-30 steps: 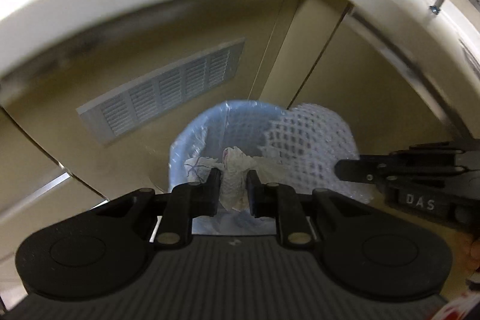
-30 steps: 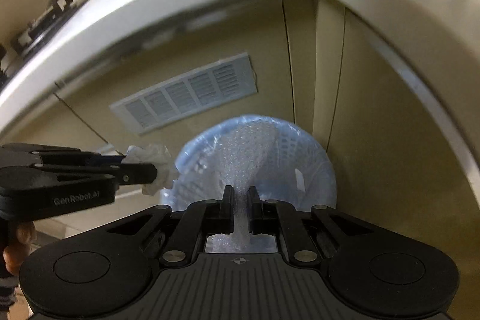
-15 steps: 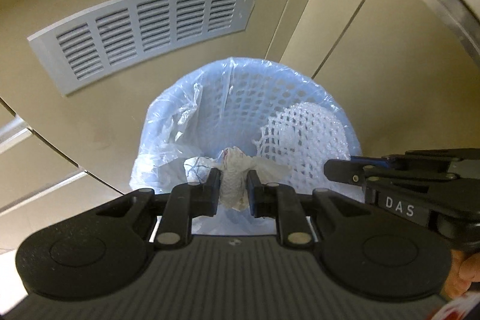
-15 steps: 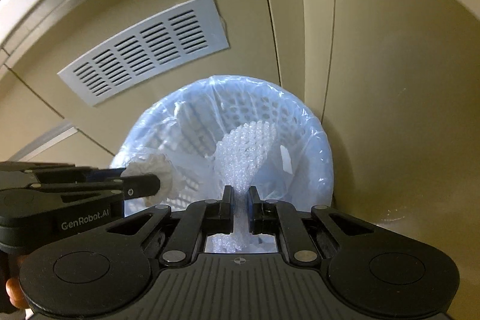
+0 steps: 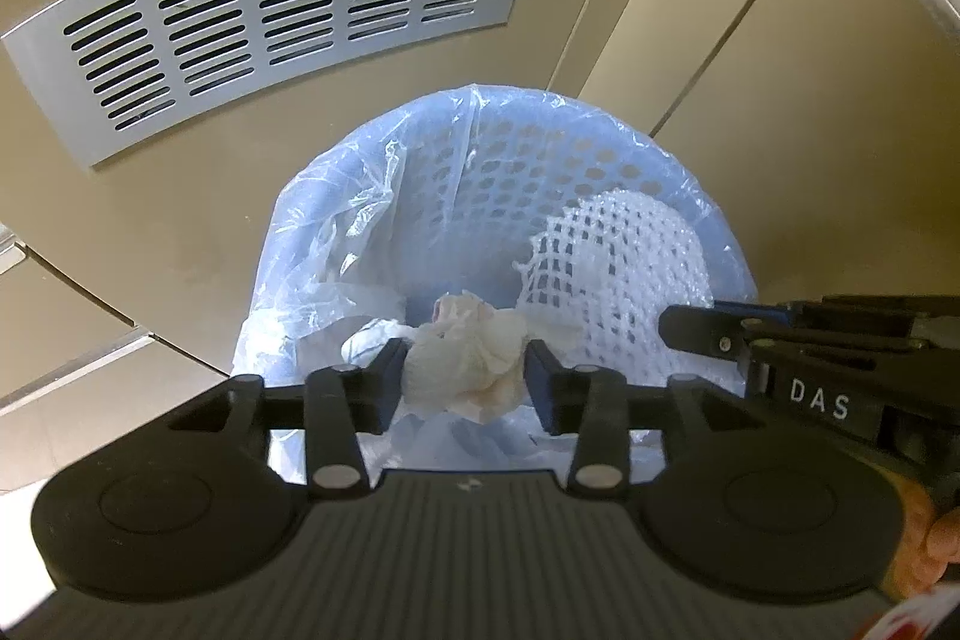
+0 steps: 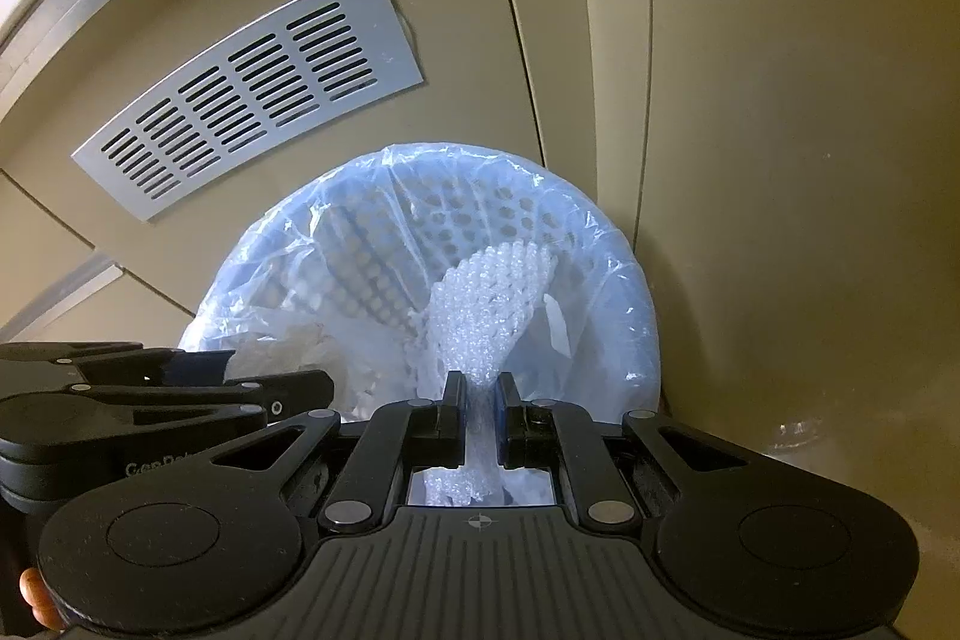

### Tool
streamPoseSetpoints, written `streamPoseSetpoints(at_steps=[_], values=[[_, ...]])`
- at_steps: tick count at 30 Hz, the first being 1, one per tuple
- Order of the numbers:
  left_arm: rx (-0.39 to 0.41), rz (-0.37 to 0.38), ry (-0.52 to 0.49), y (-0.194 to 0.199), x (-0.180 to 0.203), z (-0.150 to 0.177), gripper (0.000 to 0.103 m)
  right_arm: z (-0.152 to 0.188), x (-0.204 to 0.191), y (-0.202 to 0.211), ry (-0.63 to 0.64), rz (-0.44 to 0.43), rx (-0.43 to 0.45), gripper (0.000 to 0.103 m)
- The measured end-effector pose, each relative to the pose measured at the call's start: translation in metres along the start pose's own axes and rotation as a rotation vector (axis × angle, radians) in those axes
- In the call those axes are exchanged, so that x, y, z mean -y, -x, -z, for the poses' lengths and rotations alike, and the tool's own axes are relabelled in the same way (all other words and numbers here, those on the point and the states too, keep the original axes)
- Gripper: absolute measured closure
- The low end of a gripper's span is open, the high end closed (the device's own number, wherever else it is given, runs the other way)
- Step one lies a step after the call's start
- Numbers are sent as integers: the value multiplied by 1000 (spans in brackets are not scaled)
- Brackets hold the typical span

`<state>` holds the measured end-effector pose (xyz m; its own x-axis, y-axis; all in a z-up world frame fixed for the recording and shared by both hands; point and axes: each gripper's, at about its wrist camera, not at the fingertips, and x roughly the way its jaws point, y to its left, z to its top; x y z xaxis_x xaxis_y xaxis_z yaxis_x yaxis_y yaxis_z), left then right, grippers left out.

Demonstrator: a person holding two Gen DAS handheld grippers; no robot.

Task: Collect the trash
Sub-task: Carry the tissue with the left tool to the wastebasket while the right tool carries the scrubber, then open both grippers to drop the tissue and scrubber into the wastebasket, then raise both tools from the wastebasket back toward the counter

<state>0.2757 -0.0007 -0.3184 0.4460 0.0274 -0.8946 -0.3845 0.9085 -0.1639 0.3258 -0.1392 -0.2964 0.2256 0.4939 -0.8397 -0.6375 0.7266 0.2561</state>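
Note:
A blue perforated bin [image 5: 516, 148] with a clear plastic liner stands below both grippers. My left gripper [image 5: 465, 355] hangs over its near side. Its jaws are opening, and a crumpled white tissue [image 5: 474, 382] still sits loosely in the gap. My right gripper [image 6: 480, 388] is shut on a piece of white foam netting [image 6: 486, 304] that fans out over the bin [image 6: 636, 292]. In the left wrist view the netting [image 5: 612, 268] shows over the bin's right half, with the right gripper [image 5: 678, 328] beside it. The left gripper [image 6: 318, 388] shows at the left of the right wrist view.
A grey vent grille [image 5: 270, 22] is set in the beige cabinet panel behind the bin. Beige panels [image 6: 780, 160] close in on the right. A person's fingers [image 5: 924, 538] hold the right gripper's handle. Beige floor lies around the bin.
Both grippers have come down close over the bin. The left jaws, tight on the tissue before, have spread apart. The right gripper keeps its grip on the netting.

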Motion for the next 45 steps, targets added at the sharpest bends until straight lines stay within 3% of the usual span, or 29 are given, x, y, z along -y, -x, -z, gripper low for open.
streamPoseSetpoints(at_steps=[3, 10, 20, 23, 25, 27, 45], values=[[-3, -2, 1, 0, 0, 0, 62, 0, 0, -1, -5, -3, -5, 94], [-1, 5, 13, 0, -1, -2, 45, -2, 1, -7, -10, -5, -15, 94], [-7, -3, 3, 0, -2, -1, 44, -4, -3, -18, 7, -29, -52, 94], [-3, -6, 10, 1, -3, -1, 44, -5, -4, -19, 15, -24, -49, 80], [3, -10, 14, 3, -5, -2, 45, -5, -2, -18, 7, -15, -35, 62], [6, -9, 19, 5, -7, -2, 45, -5, 0, -17, -5, -20, -30, 57], [79, -59, 64, 68, -13, -3, 45, -2, -10, 24, -17, -62, 16, 38]])
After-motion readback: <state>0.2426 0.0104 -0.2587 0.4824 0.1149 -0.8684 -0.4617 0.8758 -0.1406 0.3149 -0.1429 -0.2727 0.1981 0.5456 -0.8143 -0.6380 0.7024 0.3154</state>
